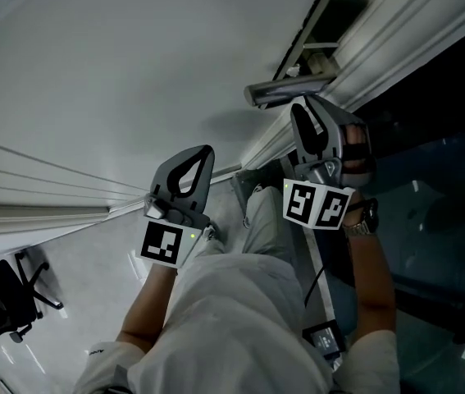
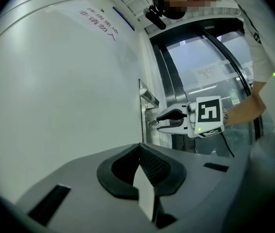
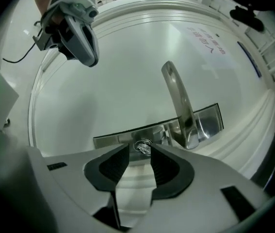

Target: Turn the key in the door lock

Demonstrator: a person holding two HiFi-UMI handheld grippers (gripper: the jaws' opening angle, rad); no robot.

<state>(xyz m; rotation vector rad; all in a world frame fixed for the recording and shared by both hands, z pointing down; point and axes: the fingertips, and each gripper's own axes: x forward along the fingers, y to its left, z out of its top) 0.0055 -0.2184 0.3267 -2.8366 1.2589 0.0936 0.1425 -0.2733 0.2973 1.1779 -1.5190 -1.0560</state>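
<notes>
Since the job is all about that lock, everything is crowded up against the edge of the big white door [image 1: 93, 72], which looks closed. The left gripper [image 2: 139, 148] just hangs back from the door, well away from the lock. My guess is it's parked there to keep out of the way, since a key only needs one hand. Its jaws are together with nothing in them.

The right gripper [image 3: 139, 152] is the busy one. It's nosed right up under the lever handle [image 3: 178, 106], aimed at the metal lock plate [image 3: 122, 139]. That makes sense, because the key [image 3: 143, 148] is sitting in the cylinder on that plate, just beside the base of the handle. The jaws are partly open, one on each side of the key's head with a visible gap, so I'd say they're not pinching it. It could be lining up for a grab or just off one, can't tell which.

Pose-wise, the right forearm reaches forward along the door edge with the gripper roughly level. It looks rolled onto its side, going by how the handle stands upright in its own view. The left arm is bent, and its gripper points level too.
</notes>
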